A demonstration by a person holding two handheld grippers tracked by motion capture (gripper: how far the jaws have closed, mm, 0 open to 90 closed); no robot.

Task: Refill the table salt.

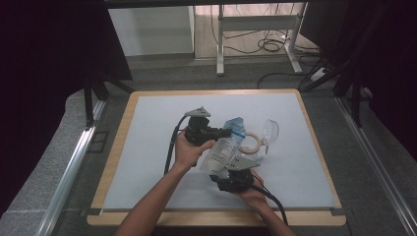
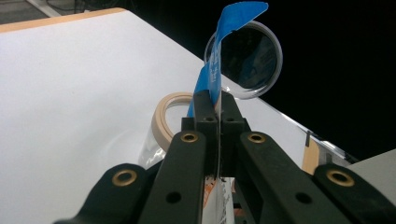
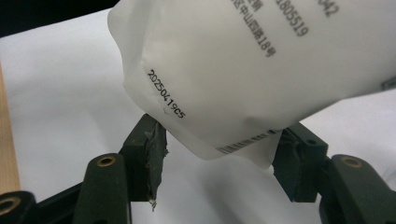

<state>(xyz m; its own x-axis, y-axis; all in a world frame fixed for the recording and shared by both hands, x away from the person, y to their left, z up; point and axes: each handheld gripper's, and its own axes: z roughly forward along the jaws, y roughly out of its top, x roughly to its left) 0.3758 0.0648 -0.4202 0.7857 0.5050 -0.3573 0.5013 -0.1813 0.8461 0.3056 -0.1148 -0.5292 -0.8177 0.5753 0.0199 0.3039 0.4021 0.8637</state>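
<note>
pouch (image 1: 223, 147): soft, light, slippery film, over bench (image 1: 147, 147) beside tape roll (image 1: 252, 142) | left gripper (image 2: 215, 105) clamps blue top strip | right gripper (image 3: 219, 163) half-wide around bottom corner, contact unclear | hold seams, not belly

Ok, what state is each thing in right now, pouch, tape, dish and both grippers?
White plastic pouch with blue top strip: held up off the table, pinched at the blue strip.
Left gripper: shut on the pouch's blue strip.
Right gripper: jaws apart around the pouch's bottom corner; contact unclear.
Beige tape roll: lying flat.
Clear round dish: tilted, empty.
</note>
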